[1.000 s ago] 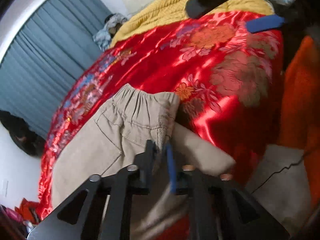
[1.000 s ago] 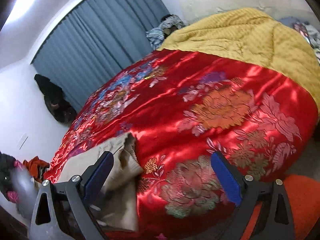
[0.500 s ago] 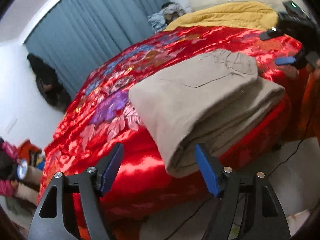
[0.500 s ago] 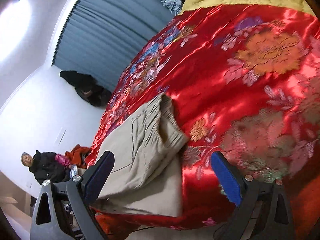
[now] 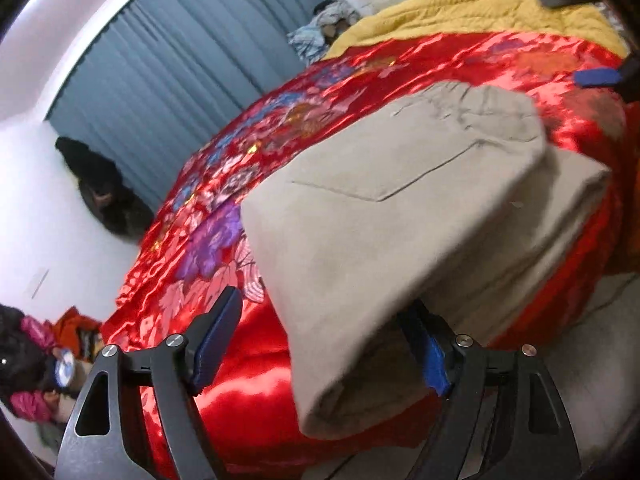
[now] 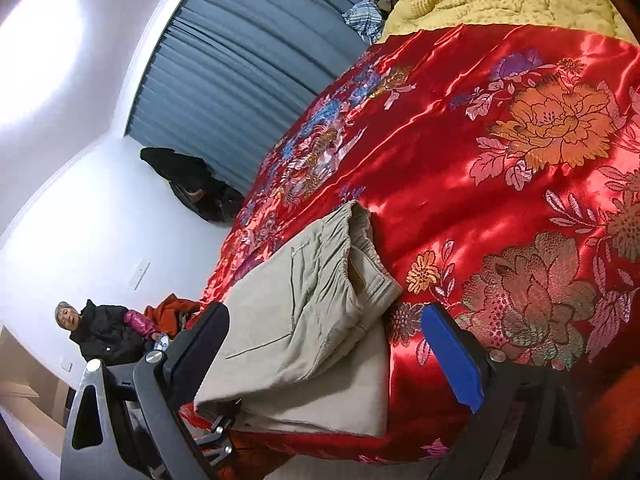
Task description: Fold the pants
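Pants (image 5: 392,216) lie folded on the red blanket (image 5: 248,380) in mid-frame, with the left tongs (image 5: 320,352) opening and the right tongs (image 6: 332,356) wide, so smoothing gently looks best.

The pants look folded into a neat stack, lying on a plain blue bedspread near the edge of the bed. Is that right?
Not quite. The folded pants do lie near the bed's edge, but the bedspread is shiny red with big flowers on it, not plain blue. The right wrist view shows this clearly. The blue you may have noticed is the curtain behind the bed.
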{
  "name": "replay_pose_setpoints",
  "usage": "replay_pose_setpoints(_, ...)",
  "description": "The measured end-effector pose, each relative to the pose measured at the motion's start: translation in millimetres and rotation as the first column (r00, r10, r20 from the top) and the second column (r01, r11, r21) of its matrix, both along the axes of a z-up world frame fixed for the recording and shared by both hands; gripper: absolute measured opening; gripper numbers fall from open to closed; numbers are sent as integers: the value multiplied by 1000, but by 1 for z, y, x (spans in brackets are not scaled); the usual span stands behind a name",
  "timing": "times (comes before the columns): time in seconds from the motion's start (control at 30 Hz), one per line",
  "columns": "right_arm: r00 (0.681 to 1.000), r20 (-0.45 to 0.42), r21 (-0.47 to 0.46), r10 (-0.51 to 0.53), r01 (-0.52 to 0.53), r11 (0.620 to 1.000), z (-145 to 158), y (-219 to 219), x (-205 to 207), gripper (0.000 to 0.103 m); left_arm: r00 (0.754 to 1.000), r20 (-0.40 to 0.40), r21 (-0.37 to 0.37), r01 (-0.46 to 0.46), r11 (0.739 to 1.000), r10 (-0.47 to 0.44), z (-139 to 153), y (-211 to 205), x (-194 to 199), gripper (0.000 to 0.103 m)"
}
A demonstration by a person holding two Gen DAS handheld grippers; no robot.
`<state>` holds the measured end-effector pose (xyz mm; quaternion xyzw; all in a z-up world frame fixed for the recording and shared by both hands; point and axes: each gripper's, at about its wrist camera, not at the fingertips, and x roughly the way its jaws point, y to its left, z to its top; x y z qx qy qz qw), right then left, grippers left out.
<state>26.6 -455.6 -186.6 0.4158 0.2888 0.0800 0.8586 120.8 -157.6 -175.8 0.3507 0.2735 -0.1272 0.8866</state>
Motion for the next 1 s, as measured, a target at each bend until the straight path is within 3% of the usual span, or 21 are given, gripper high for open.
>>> replay_pose_setpoints(0.13, 1000, -12, 101, -27, 28, 994, -8, -15, 6, 96, 998, -17, -3, -64, 998, 64, -3, 11, 11, 82)
replay_pose_setpoints(0.2, 997, -81, 122, -21, 31, 992, -16, -21, 17, 95, 995, -30, -42, -93, 995, 92, 0, 18, 19, 82)
replay_pose_setpoints(0.27, 983, -174, 136, 63, -39, 990, -28, -18, 41, 87, 990, -64, -92, -129, 987, 124, 4, 25, 29, 75)
replay_pose_setpoints(0.37, 945, -283, 45, 163, -157, 987, -37, 1, 74, 85, 983, -141, -167, -137, 976, 114, 6, 31, 37, 53)
replay_pose_setpoints(0.4, 930, -329, -7, 162, -174, 985, -41, 7, 86, 85, 983, -154, -179, -130, 975, 103, 6, 31, 38, 35)
replay_pose_setpoints(0.43, 930, -337, -38, 147, -169, 985, -42, 10, 94, 85, 981, -181, -197, -111, 974, 76, 5, 31, 36, 25)
replay_pose_setpoints(0.47, 935, -323, -54, 144, -170, 984, -41, 12, 101, 78, 981, -179, -195, -111, 974, 76, 5, 30, 36, 23)
replay_pose_setpoints(0.5, 938, -308, -65, 160, -188, 980, -38, 14, 108, 52, 981, -180, -219, -113, 969, 73, 8, 35, 34, 21)
replay_pose_setpoints(0.53, 939, -313, -101, 143, -183, 978, -32, 14, 110, 46, 979, -191, -243, -120, 963, 74, 11, 39, 34, 20)
replay_pose_setpoints(0.6, 952, -275, -144, 138, -183, 973, -10, 18, 108, 27, 969, -235, -307, -154, 939, 82, 16, 55, 42, 20)
replay_pose_setpoints(0.7, 962, -212, -190, 174, -216, 958, 37, 38, 96, 22, 947, -300, -403, -238, 884, 118, 21, 84, 45, 28)
replay_pose_setpoints(0.73, 963, -197, -178, 185, -221, 959, 46, 43, 91, 21, 935, -328, -428, -273, 862, 133, 18, 98, 46, 37)
replay_pose_setpoints(0.8, 963, -174, -153, 205, -232, 961, 53, 53, 76, 21, 920, -356, -431, -319, 844, 165, 10, 112, 48, 55)
replay_pose_setpoints(0.87, 959, -198, -181, 202, -238, 954, 35, 62, 64, 21, 914, -364, -405, -330, 853, 181, 0, 114, 48, 65)
replay_pose_setpoints(0.93, 931, -321, -185, 172, -240, 953, -18, 67, 62, 21, 920, -346, -355, -308, 883, 182, -6, 106, 45, 66)
replay_pose_setpoints(1.0, 923, -353, -142, 153, -215, 966, -50, 63, 58, 29, 929, -325, -309, -282, 908, 178, -2, 99, 39, 68)
